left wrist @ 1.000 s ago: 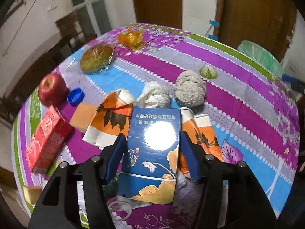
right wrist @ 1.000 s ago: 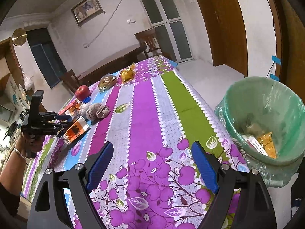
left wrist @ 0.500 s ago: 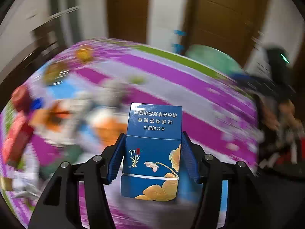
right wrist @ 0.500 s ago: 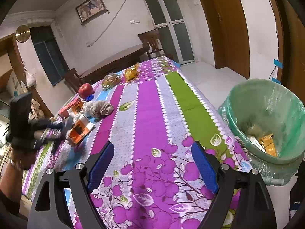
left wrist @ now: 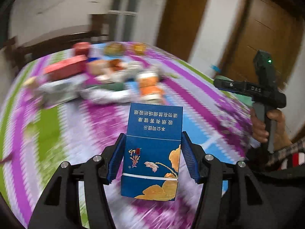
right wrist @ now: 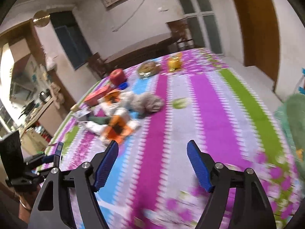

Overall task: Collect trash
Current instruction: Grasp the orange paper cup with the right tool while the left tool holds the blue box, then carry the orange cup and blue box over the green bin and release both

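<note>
My left gripper (left wrist: pixel 151 156) is shut on a blue cigarette box (left wrist: pixel 153 147) with gold flowers and holds it above the striped tablecloth (left wrist: pixel 194 99). In the right wrist view the same box (right wrist: pixel 58 149) shows at the far left edge in the left gripper. My right gripper (right wrist: pixel 152 164) hangs over the cloth (right wrist: pixel 200 99); its jaws are closing with nothing between them. A blurred heap of trash lies mid-table: orange wrappers (right wrist: pixel 118 127), a grey crumpled wad (right wrist: pixel 146 103), a red box (right wrist: pixel 99 94). The green-lined bin (right wrist: pixel 293 114) shows at the right edge.
A red apple (right wrist: pixel 117 75), a blue cap (right wrist: pixel 124 85), a wrapped pastry (right wrist: pixel 148 68) and a yellow packet (right wrist: pixel 174 62) lie at the table's far end. A person's hand (left wrist: pixel 266 126) holds the right gripper's handle. Wooden doors and chairs stand behind.
My left gripper swung away from the trash heap with the blue box still gripped. My right gripper turned left from the bin towards the heap, and its jaws narrowed.
</note>
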Action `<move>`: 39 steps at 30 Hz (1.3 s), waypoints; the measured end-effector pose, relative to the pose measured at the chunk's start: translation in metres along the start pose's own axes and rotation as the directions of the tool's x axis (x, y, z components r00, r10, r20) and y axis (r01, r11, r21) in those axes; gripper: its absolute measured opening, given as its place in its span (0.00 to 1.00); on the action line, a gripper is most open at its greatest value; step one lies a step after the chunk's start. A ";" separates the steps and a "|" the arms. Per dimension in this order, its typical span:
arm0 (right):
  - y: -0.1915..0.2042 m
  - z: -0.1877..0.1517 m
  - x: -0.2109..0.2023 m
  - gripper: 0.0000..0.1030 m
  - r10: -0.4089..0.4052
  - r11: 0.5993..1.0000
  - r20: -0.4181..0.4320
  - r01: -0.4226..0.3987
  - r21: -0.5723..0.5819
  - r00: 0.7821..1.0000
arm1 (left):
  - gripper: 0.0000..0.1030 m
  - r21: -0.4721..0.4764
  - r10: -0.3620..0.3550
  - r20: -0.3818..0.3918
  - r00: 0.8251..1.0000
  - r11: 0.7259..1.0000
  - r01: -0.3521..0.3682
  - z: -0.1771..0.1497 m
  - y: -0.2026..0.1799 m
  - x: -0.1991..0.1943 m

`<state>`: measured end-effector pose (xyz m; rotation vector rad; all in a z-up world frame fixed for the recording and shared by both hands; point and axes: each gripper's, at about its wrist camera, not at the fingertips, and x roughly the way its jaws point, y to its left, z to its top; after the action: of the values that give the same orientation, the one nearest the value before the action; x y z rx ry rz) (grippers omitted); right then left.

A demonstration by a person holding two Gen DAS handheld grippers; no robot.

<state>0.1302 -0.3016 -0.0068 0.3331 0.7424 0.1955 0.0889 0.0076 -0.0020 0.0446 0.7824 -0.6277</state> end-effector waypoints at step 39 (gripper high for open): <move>0.106 -0.027 0.041 0.28 -0.100 0.968 -0.002 0.097 -0.230 0.995 | 0.54 -0.318 0.364 -0.020 0.931 0.881 -0.351 0.003 0.035 -0.007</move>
<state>0.1355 -0.1851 -0.0128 0.0745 0.7399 0.1876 0.1067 0.0390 -0.0017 -0.1161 0.8027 -0.1451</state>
